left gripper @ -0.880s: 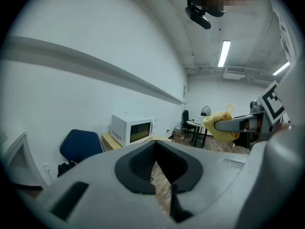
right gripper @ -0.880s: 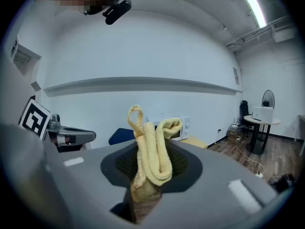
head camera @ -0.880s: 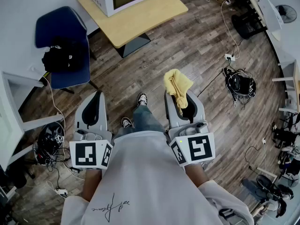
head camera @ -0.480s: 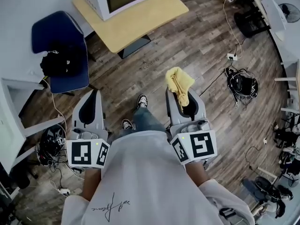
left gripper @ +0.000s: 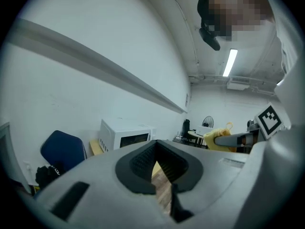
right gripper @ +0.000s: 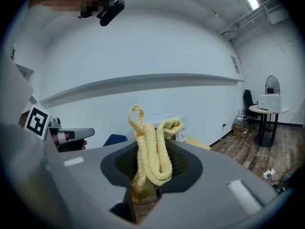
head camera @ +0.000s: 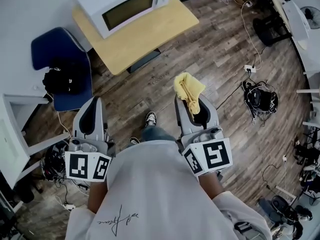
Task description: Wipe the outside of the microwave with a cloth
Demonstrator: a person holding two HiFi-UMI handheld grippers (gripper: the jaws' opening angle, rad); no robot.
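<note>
Far left: a blue chair (head camera: 59,54) carrying a black bag (head camera: 64,78), just beside the table (head camera: 165,21).

My left gripper (head camera: 93,104): fingers pressed together, nothing between them, held over the wood floor (head camera: 150,84).

Ahead: the microwave (head camera: 117,6) sits on the table's far left part, well apart from both grippers, with only floor between.

My right gripper (head camera: 192,105): fingers pinch the yellow cloth (head camera: 189,88), which stands folded above the jaws.

Right: a power strip (head camera: 250,68) and a black tangle of cables (head camera: 260,99) on the floor.
</note>
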